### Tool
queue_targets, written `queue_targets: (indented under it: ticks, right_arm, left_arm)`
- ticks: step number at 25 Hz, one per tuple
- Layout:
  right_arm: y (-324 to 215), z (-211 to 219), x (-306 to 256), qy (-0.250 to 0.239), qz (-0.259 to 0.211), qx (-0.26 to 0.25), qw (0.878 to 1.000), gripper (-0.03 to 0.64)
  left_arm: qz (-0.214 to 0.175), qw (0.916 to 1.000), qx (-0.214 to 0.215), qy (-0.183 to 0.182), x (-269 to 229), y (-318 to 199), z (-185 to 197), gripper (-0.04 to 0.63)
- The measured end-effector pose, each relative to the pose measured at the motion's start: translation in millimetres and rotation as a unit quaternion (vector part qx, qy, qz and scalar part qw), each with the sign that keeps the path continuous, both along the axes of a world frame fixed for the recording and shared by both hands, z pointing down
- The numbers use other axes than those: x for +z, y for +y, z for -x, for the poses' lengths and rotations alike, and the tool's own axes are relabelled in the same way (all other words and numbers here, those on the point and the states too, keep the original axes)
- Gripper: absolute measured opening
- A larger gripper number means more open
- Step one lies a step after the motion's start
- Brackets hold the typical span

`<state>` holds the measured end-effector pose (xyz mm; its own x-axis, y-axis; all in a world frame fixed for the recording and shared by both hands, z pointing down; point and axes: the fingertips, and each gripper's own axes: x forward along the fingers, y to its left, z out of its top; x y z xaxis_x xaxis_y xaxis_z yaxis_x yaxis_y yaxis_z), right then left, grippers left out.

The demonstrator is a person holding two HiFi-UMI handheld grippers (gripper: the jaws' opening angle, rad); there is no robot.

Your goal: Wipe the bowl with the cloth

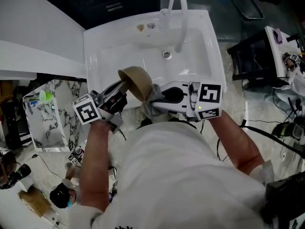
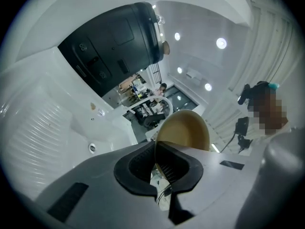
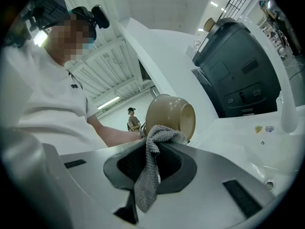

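One white sink point(image 1: 109, 46) fills the head view, and the tan bowl point(image 1: 138, 82) is held on its side over its near part. Only the left gripper view shows the left gripper point(image 2: 156, 152) clamped tight on the bowl's rim. Only the right gripper view shows the right gripper point(image 3: 155, 148) pinching the grey cloth point(image 3: 145, 194), whose bunched top touches the bowl's outer wall.

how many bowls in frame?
1. The tan bowl, rim gripped by the left tongs, over the front of the sink, beside the grey cloth in the right tongs. No others visible.
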<state>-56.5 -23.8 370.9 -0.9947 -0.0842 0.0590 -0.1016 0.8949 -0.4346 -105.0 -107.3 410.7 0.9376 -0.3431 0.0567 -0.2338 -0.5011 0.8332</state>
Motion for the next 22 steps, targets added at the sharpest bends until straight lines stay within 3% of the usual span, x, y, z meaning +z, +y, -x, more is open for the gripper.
queue_targets:
  ticks: [13,22]
  right_arm:
    - [-32.0,12.9,-3.8,0.022,-0.018,0.076,0.997,0.046]
    - [-58.2,13.5,7.7,0.068,-0.027,0.174,0.982,0.046]
  left_arm:
    - [0.031,0.9969,0.026,-0.067,36.1,-11.4,27.8,0.018]
    - [0.05,0.9905,0.033,-0.124,57.1,-38.3,52.7,0.018]
